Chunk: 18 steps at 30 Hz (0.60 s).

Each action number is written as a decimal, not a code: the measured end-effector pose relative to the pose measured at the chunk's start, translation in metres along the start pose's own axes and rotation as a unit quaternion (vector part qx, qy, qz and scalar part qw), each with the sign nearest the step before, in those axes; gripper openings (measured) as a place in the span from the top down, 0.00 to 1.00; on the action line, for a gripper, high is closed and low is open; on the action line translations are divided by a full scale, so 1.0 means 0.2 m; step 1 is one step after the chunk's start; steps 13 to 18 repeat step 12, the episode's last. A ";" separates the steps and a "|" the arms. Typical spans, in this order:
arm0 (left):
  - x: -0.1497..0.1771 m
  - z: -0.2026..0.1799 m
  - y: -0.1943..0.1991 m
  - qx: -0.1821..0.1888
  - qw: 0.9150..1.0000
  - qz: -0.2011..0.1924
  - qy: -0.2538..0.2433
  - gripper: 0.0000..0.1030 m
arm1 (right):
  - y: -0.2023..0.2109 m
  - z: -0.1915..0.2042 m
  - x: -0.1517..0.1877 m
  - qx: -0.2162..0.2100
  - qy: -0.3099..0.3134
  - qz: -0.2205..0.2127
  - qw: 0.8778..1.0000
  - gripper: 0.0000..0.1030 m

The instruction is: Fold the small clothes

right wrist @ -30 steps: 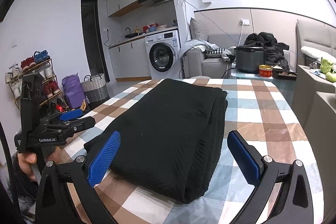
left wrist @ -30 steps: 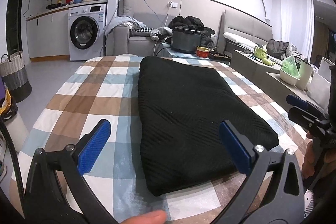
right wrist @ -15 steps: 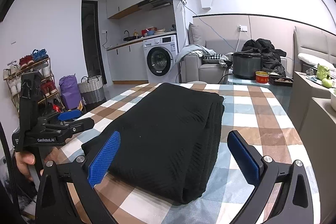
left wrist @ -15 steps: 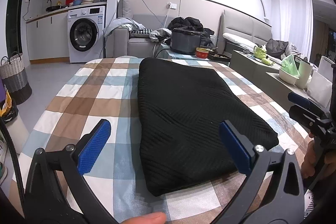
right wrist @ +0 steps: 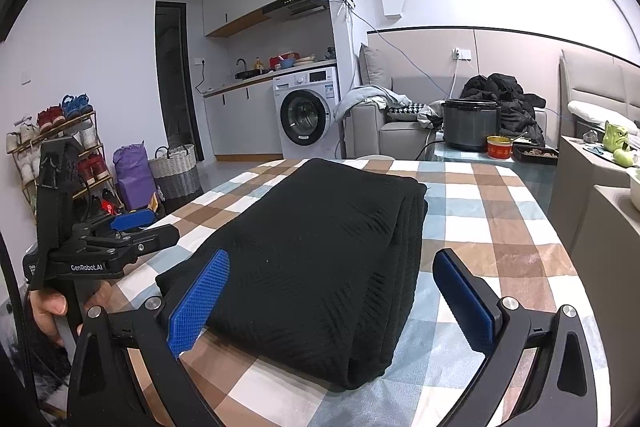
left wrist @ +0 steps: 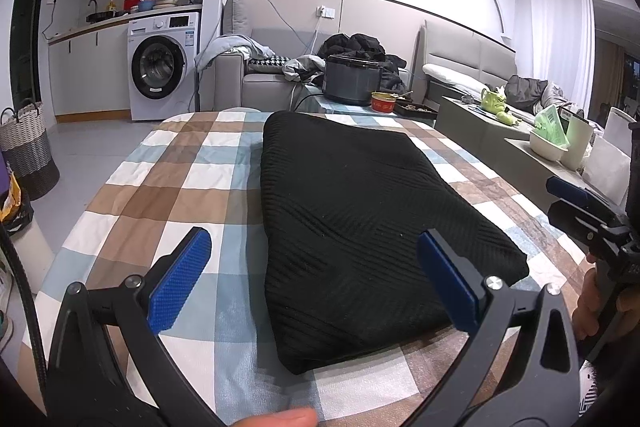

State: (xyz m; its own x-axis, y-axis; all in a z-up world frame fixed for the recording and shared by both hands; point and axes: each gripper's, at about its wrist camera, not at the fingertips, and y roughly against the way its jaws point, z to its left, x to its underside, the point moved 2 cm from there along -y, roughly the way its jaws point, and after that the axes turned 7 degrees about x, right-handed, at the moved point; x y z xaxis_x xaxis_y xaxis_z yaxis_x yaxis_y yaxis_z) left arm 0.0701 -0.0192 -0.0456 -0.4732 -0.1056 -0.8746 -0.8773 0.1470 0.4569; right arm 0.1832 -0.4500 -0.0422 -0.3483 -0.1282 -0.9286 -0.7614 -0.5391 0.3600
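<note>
Black gripper (left wrist: 316, 283), blue ribbed pads (left wrist: 180, 285)

White lettering "GenRobot.AI" stands on the black body of the left gripper (right wrist: 132, 227), at the near left; other labels are too small to read.

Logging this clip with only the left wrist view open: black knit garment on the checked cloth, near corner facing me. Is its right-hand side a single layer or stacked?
Observer: Stacked. The right wrist view shows several folded layers along the right edge of the black knit garment.
Operator: Is the left gripper gripping anything?
Observer: No; the left gripper hangs beside the garment's left edge, holding nothing.
Operator: And the right gripper?
Observer: The right gripper is open, its blue pads either side of the garment's near end, not touching.
</note>
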 end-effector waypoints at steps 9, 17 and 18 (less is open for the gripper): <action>-0.01 -0.01 0.01 0.000 1.000 -0.002 -0.003 0.01 | -0.01 0.00 0.00 0.000 0.000 0.001 1.000 0.00; -0.01 -0.01 0.01 0.000 1.000 -0.002 -0.002 0.01 | -0.01 0.00 0.01 0.000 0.000 0.002 1.000 0.00; -0.01 -0.01 0.01 0.000 1.000 -0.002 -0.002 0.01 | -0.01 0.00 0.01 0.000 0.000 0.002 1.000 0.00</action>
